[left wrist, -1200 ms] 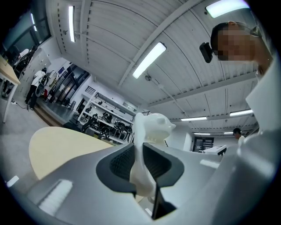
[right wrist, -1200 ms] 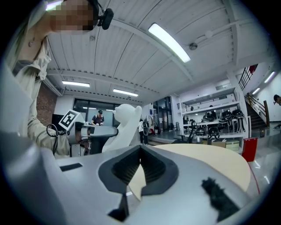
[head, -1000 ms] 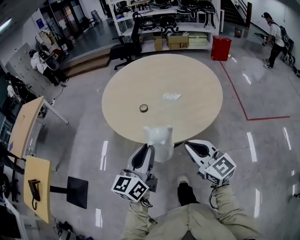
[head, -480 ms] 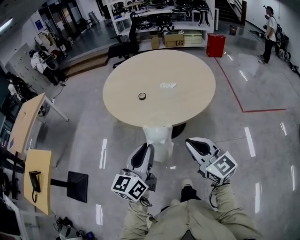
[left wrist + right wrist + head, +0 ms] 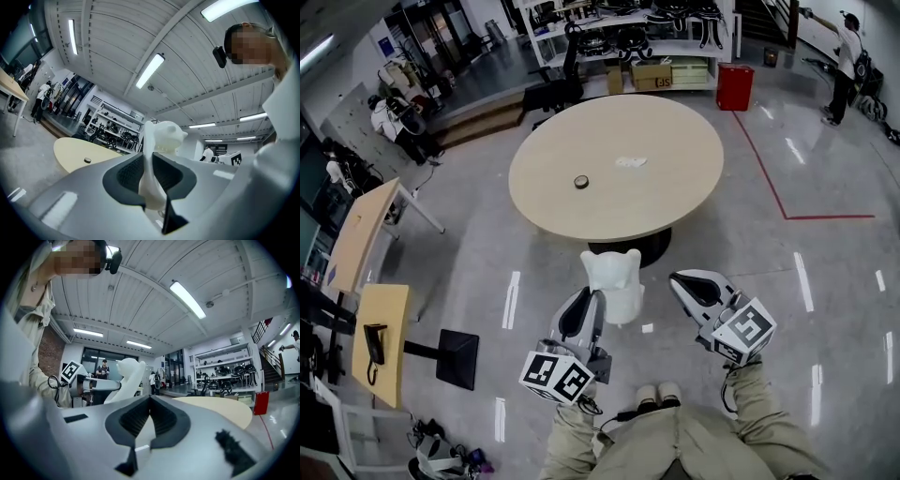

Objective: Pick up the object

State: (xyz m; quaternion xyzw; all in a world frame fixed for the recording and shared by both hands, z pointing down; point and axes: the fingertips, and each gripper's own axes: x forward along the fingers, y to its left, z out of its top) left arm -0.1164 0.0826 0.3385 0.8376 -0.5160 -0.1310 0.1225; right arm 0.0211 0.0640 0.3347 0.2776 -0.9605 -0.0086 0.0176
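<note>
Item 1, far left: two yellow-topped side desks (image 5: 358, 246), the nearer one bearing a dark telephone (image 5: 373, 344); a black square floor plate (image 5: 457, 358) lay just beside it.

Item 2: left gripper (image 5: 589, 302), held low over the grey floor, with its marker cube nearest the person. Its jaws pinched the lower part of the white object between the dark pads.

Item 3: white object (image 5: 612, 281), a pale moulded figure with two ear-like bumps on top. It stood upright in the left gripper, in the air above the floor, off the table and near its closest edge.

Item 4: round beige table (image 5: 675, 192) on a dark pedestal. On it were a small dark ring-shaped piece (image 5: 580, 182) and, apart from it, a crumpled white scrap (image 5: 630, 161).

Item 5: right gripper (image 5: 686, 281), beside the object but clear of it. Its jaws were pressed together with nothing between them.

Item 6, far right: red bin (image 5: 735, 87), a red floor line (image 5: 773, 187), and a standing person (image 5: 846, 52).
</note>
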